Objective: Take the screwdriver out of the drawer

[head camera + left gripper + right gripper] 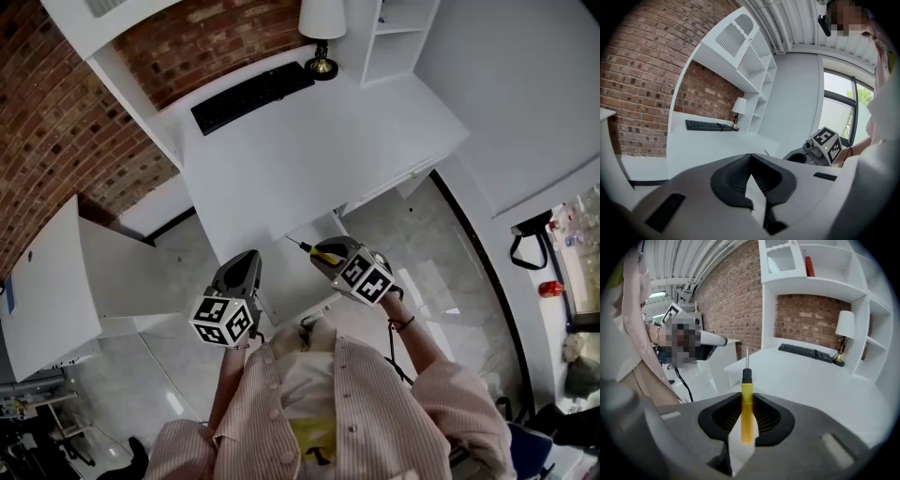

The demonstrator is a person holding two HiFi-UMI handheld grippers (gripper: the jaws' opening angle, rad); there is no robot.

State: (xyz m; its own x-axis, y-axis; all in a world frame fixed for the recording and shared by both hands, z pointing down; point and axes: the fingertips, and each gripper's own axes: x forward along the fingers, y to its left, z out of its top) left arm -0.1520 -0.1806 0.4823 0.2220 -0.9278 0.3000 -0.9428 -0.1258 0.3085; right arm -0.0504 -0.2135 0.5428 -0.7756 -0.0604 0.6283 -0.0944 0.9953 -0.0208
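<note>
A screwdriver [747, 413] with a yellow handle and a thin metal shaft stands between the pads of my right gripper [747, 397], shaft pointing away toward the desk. The jaws are shut on its handle. In the head view the same screwdriver [322, 253] sticks out of the right gripper [328, 256] just in front of the desk's near edge. My left gripper [240, 269] hangs beside it at the left, its jaws [750, 157] shut with nothing between them. I cannot clearly make out the drawer below the desk edge.
The white desk [309, 159] carries a black keyboard [251, 97] and a lamp [322, 37] at the back. A white shelf unit [398, 37] stands at its right, and a brick wall [56, 141] runs along the left. A white cabinet [56, 281] stands at the left.
</note>
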